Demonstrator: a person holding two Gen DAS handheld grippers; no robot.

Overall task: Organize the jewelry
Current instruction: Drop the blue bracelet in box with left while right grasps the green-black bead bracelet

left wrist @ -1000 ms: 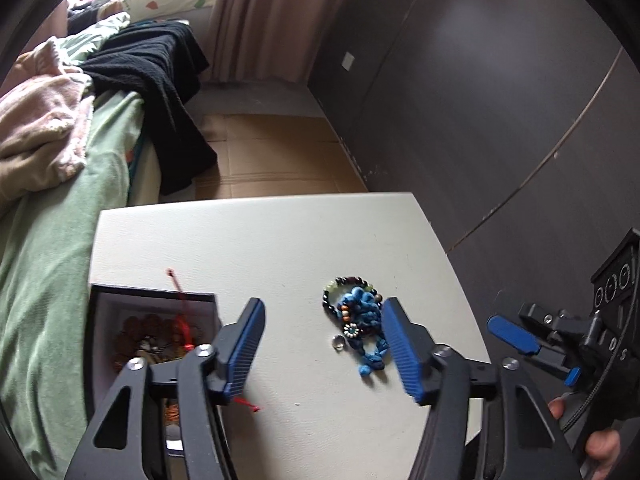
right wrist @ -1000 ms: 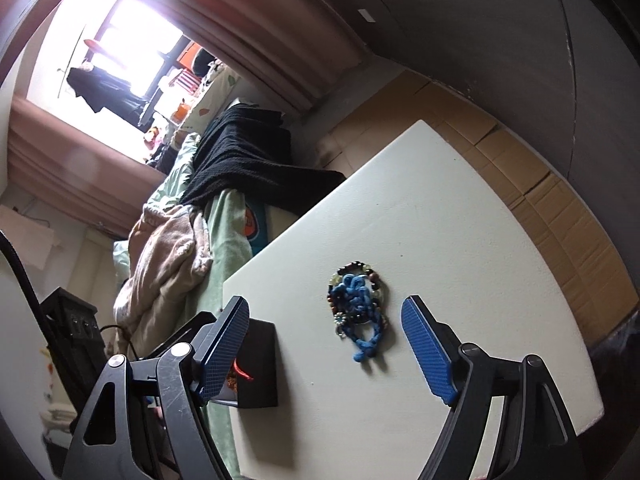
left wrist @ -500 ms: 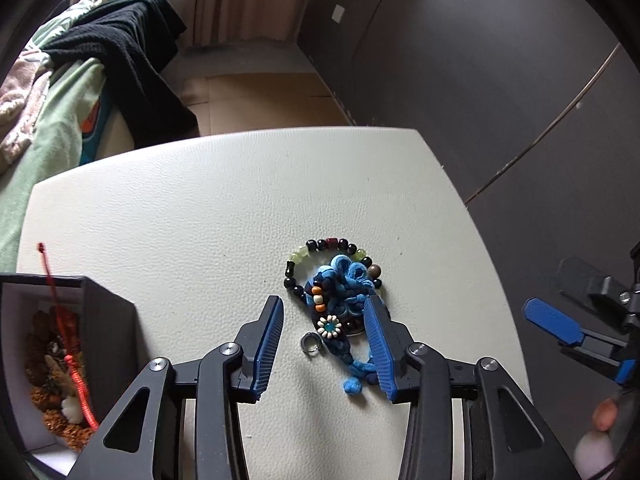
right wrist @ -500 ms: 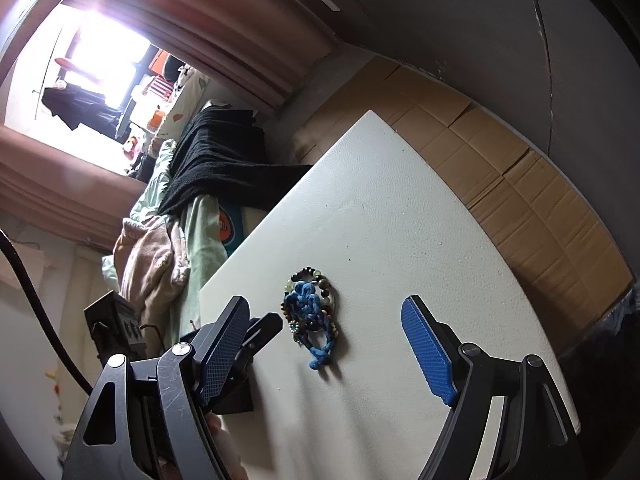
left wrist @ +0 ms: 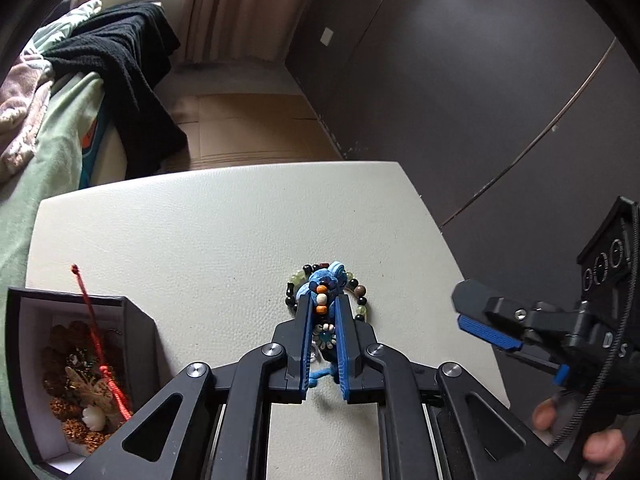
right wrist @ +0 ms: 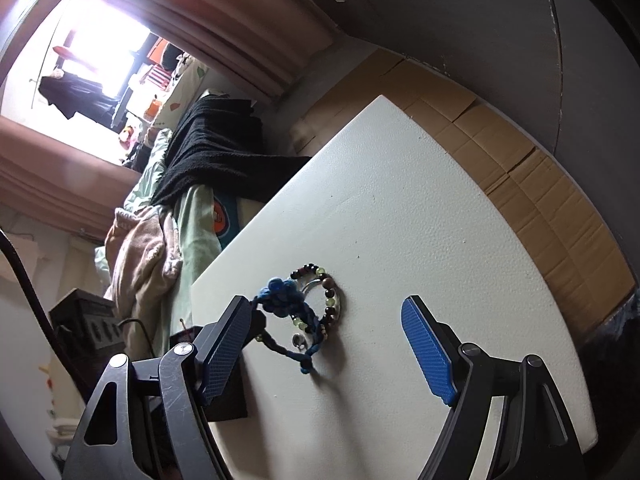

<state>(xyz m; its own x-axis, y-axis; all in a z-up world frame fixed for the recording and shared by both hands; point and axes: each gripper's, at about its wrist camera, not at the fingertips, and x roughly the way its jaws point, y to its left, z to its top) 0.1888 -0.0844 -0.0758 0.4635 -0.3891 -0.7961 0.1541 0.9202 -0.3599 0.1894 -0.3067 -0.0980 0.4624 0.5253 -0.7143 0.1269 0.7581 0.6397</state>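
Note:
On the white table (left wrist: 200, 240) lies a small pile: a blue cord bracelet (left wrist: 326, 276) with orange and white beads, on top of a dark and green bead bracelet (left wrist: 362, 292). My left gripper (left wrist: 322, 300) is over the pile. Its jaws are closing, and the pads press on the blue cord and its beads. In the right wrist view the blue cord bracelet (right wrist: 282, 292) bunches at the left, beside the bead bracelet (right wrist: 332, 308) and a small ring (right wrist: 298, 340). My right gripper (right wrist: 326, 304) hangs open above them, holding nothing.
An open black box (left wrist: 136, 312) with red cord and brown jewelry stands at the table's left front. A bed (left wrist: 52, 152) with a black garment (left wrist: 128, 60) runs along the left. Cardboard (right wrist: 520, 168) covers the floor beyond the table, and a dark wall (left wrist: 480, 80) is on the right.
My left gripper came down over the pile and its jaws narrowed from wide apart to tight around the blue cord bracelet. My right gripper sank a little and stayed open.

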